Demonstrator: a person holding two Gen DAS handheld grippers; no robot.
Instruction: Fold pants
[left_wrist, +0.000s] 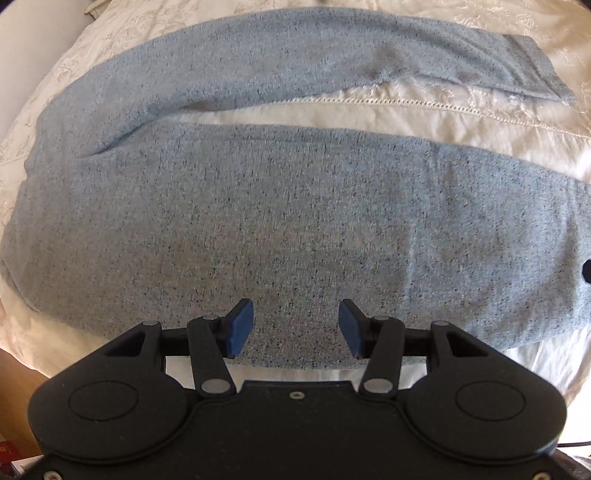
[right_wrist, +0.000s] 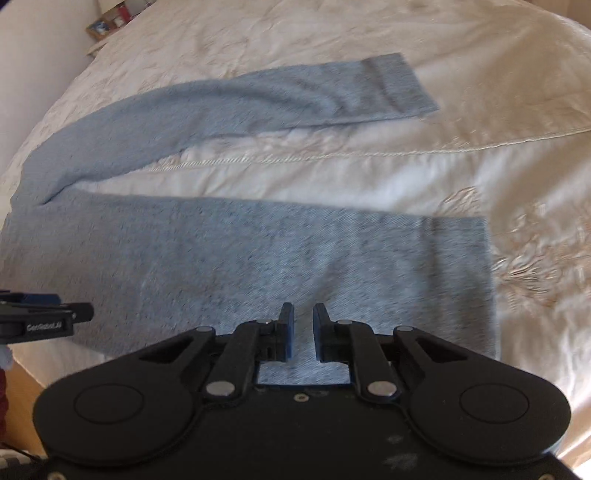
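Light blue flecked pants (left_wrist: 258, 221) lie flat on a cream bedspread (left_wrist: 424, 122), their two legs spread apart in a V. My left gripper (left_wrist: 295, 325) hangs open just over the near leg's front edge, its blue pads (left_wrist: 240, 325) wide apart with only cloth below them. In the right wrist view the near leg (right_wrist: 258, 258) ends in a cuff at the right and the far leg (right_wrist: 295, 96) angles away. My right gripper (right_wrist: 303, 328) stands over the near leg with a narrow gap between its jaws and nothing pinched. The left gripper's side (right_wrist: 44, 321) shows at the left edge.
The embroidered bedspread (right_wrist: 443, 155) stretches on to the right of the cuffs and beyond the far leg. A shelf with small items (right_wrist: 110, 22) stands past the bed's far left corner. Brown wood (right_wrist: 22, 387) shows below the bed's near left edge.
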